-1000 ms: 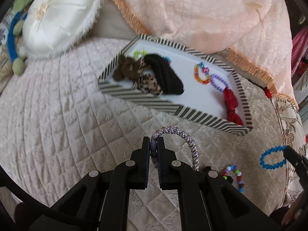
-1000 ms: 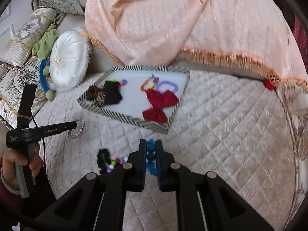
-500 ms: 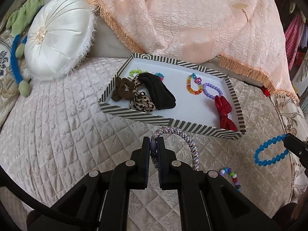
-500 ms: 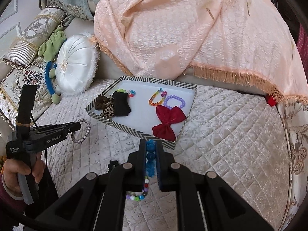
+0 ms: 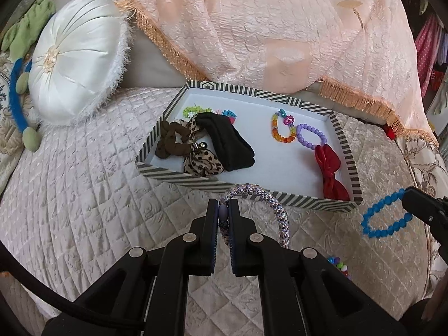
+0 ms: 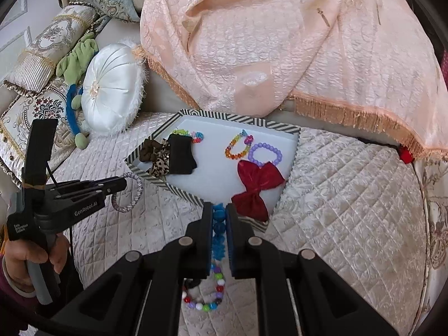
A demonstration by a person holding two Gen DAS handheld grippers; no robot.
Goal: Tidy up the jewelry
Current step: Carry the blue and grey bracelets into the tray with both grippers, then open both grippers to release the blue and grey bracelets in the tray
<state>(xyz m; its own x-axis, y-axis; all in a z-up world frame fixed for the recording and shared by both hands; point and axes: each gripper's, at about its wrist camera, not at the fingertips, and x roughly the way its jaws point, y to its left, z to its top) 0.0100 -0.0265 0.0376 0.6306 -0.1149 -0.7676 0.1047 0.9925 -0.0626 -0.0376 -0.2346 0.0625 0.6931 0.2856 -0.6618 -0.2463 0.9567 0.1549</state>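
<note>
My left gripper (image 5: 223, 208) is shut on a silver-lilac woven bracelet (image 5: 275, 207), held in the air just before the near rim of the striped tray (image 5: 345, 151). That left gripper (image 6: 123, 184) and its bracelet (image 6: 131, 200) also show in the right wrist view. My right gripper (image 6: 219, 210) is shut on a blue bead bracelet (image 6: 219, 225), lifted before the tray (image 6: 292, 130); the blue bracelet (image 5: 385, 219) hangs from one of the right gripper's fingers (image 5: 425, 207). In the tray lie scrunchies (image 5: 190, 151), a black band (image 5: 229, 145), bead bracelets (image 5: 282, 127) and a red bow (image 5: 329, 168).
A multicoloured bead bracelet (image 6: 207, 294) lies on the quilted cover (image 5: 84, 182) under the right gripper. A round white cushion (image 5: 75, 64) sits at the back left, a peach fringed cloth (image 5: 280, 28) behind the tray. A hand (image 6: 42, 257) holds the left gripper's handle.
Both grippers have risen with their bracelets and moved toward the tray. The grips are unchanged.
</note>
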